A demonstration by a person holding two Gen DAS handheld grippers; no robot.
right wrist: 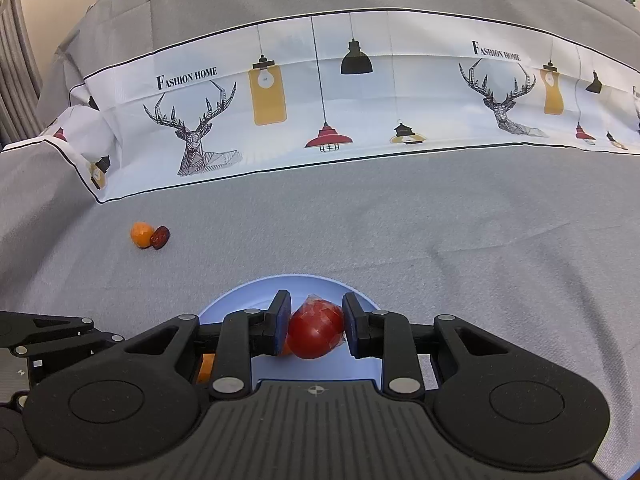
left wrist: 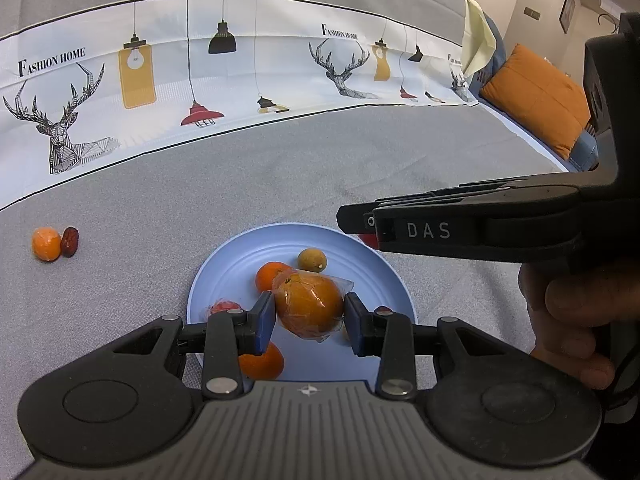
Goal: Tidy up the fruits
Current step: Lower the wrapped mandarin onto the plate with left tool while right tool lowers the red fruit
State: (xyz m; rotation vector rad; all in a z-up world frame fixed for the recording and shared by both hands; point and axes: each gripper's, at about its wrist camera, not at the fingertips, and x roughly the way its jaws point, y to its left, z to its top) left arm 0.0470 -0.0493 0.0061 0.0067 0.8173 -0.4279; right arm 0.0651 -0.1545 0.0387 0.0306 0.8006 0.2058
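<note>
My left gripper [left wrist: 310,314] is shut on a plastic-wrapped orange fruit [left wrist: 310,306] just above the blue plate [left wrist: 240,264]. On the plate lie an orange [left wrist: 270,274], a brownish longan [left wrist: 312,260], a red wrapped fruit [left wrist: 224,307] and another orange [left wrist: 262,362] under my fingers. My right gripper [right wrist: 316,326] is shut on a wrapped red fruit [right wrist: 316,330] over the plate [right wrist: 248,292]; it also shows from the side in the left wrist view [left wrist: 360,224]. A small orange [left wrist: 46,244] and a dark red date [left wrist: 70,241] lie together on the cloth at the left, also in the right wrist view [right wrist: 141,234] [right wrist: 161,237].
A grey tablecloth [left wrist: 280,176] covers the table, with a white printed band [left wrist: 200,80] of deer and lamps behind. An orange cushion [left wrist: 536,100] lies beyond the table's right edge.
</note>
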